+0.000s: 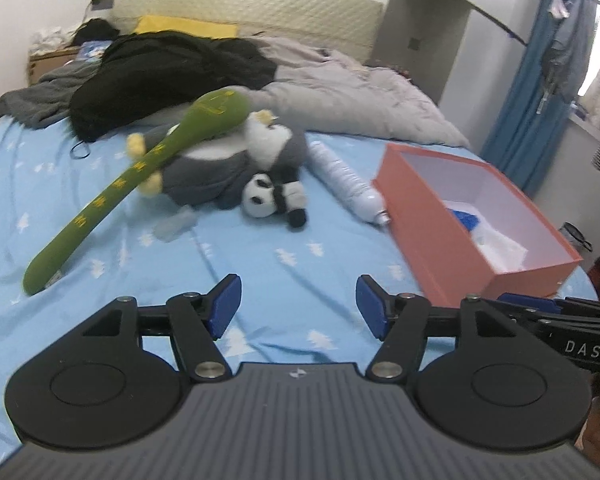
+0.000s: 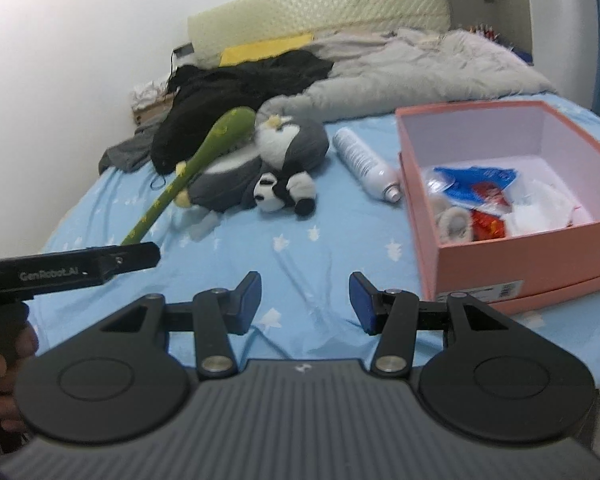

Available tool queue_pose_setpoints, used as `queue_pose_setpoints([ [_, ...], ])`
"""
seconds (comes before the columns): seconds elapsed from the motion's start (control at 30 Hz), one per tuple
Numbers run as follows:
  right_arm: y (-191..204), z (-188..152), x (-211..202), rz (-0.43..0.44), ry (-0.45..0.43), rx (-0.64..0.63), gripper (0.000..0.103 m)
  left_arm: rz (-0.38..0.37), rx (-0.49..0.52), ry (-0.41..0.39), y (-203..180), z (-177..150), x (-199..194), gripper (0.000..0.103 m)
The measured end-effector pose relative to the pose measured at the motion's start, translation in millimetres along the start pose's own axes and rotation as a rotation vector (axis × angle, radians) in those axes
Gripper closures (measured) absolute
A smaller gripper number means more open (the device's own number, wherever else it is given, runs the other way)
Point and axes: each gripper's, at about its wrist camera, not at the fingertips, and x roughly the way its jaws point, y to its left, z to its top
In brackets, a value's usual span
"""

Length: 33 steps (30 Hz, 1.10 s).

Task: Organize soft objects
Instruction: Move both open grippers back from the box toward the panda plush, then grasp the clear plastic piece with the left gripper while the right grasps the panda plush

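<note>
Blue star-printed bedsheet [image 1: 292, 248] covered the bed, with a rumpled grey duvet [image 1: 340, 92] and a heap of black clothing [image 1: 160, 68] piled toward the padded cream headboard [image 1: 252, 4]. Mid-bed lay the soft toys: a long green plush club with yellow markings [image 1: 140, 172] resting across a grey-and-white plush penguin [image 1: 228, 160], and a small black-and-white plush panda [image 1: 272, 198] touching the penguin's near side. A white plastic bottle [image 1: 344, 176] lay on its side between the toys and an open salmon-pink cardboard box [image 2: 512, 248], which held blue and red wrappers, white tissue and a small grey furry toy [image 2: 454, 222]. Left gripper [image 1: 298, 306] hovered over bare sheet, jaws spread and empty. Right gripper [image 2: 304, 302] did likewise beside the box, jaws apart, gripping nothing.
</note>
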Motion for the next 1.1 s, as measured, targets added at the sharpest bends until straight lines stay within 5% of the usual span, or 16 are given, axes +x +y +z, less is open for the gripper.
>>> queue_pose_setpoints([
  [0.27, 10.3, 12.7, 47.7, 0.028, 0.062, -0.061, 0.051, 0.056, -0.028, 0.031, 31.3, -7.8, 48.1, 0.034],
  [0.4, 10.0, 21.8, 70.5, 0.013, 0.06, -0.065, 0.035, 0.086, -0.014, 0.04, 45.7, -4.6, 73.9, 0.034],
  [1.1, 6.4, 54.8, 238.5, -0.013, 0.181, -0.091, 0.035, 0.113, 0.041, 0.071, 117.8, 46.0, 221.2, 0.034],
])
